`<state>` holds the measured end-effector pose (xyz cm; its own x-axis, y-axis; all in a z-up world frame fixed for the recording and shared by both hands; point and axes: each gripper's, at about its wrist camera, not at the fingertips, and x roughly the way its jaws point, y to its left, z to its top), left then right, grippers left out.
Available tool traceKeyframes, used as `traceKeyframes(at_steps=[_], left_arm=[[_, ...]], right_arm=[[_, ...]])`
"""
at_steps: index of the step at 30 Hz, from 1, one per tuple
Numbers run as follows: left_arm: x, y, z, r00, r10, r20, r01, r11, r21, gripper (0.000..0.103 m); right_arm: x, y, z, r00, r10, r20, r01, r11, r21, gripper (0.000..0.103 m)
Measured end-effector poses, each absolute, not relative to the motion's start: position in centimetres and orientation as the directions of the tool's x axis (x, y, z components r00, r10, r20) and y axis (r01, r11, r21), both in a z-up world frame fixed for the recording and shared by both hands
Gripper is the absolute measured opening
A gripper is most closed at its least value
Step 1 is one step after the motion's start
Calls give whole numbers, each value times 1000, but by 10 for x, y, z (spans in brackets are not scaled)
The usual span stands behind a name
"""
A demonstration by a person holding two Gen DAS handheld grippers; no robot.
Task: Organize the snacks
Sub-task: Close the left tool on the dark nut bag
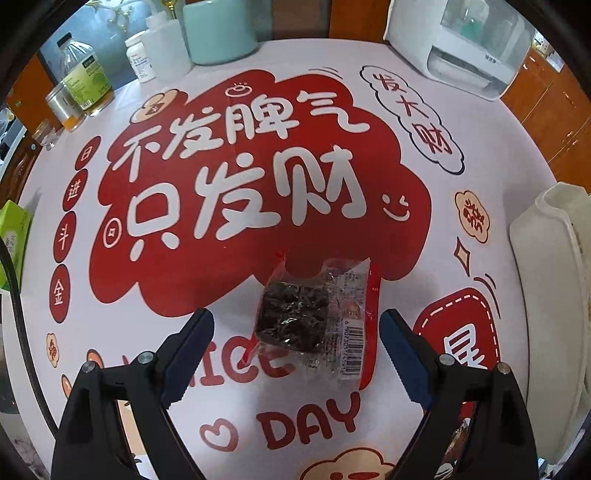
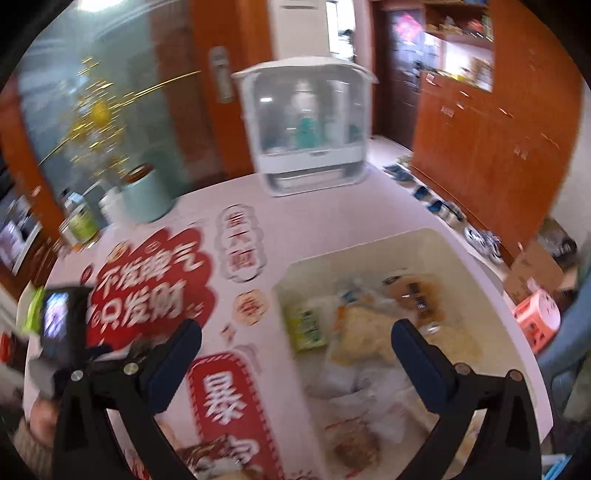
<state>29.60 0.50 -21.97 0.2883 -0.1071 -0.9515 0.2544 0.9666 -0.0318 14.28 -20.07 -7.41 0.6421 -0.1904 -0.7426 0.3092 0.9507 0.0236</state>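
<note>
A clear and red snack packet [image 1: 314, 314] with a dark filling and a barcode lies flat on the printed tablecloth [image 1: 229, 192]. My left gripper [image 1: 297, 328] is open, its fingers on either side of the packet's near half, just above the cloth. A cream bin [image 2: 369, 254] holds several snack packets, among them a pale noodle-like pack [image 2: 364, 334] and a green pack [image 2: 304, 325]. My right gripper [image 2: 297, 338] is open and empty, hovering over the bin's left rim. The bin's edge shows at the right of the left wrist view [image 1: 546, 280].
At the back stand a white appliance with a clear hood [image 1: 469, 44] [image 2: 306, 129], a mint canister [image 1: 218, 29], white bottles [image 1: 162, 48], an oil bottle [image 1: 83, 74] and a tin [image 1: 64, 107]. A green box [image 1: 11, 236] sits at the left edge. My left hand unit [image 2: 59, 317] shows blurred.
</note>
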Motion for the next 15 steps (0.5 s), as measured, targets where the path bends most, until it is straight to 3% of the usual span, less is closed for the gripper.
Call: traceKeyframes(at_steps=[10, 13, 15], left_arm=[[294, -16, -238, 261, -30, -965, 311, 949, 55, 87], [290, -20, -238, 261, -39, -965, 323, 945, 49, 72], [287, -20, -235, 280, -36, -959, 321, 945, 59, 57]], right_arm=[[103, -125, -96, 672, -81, -736, 114, 993, -6, 103], [95, -119, -107, 655, -70, -752, 99, 995, -6, 103], [90, -119, -113, 645, -63, -762, 102, 995, 4, 103]])
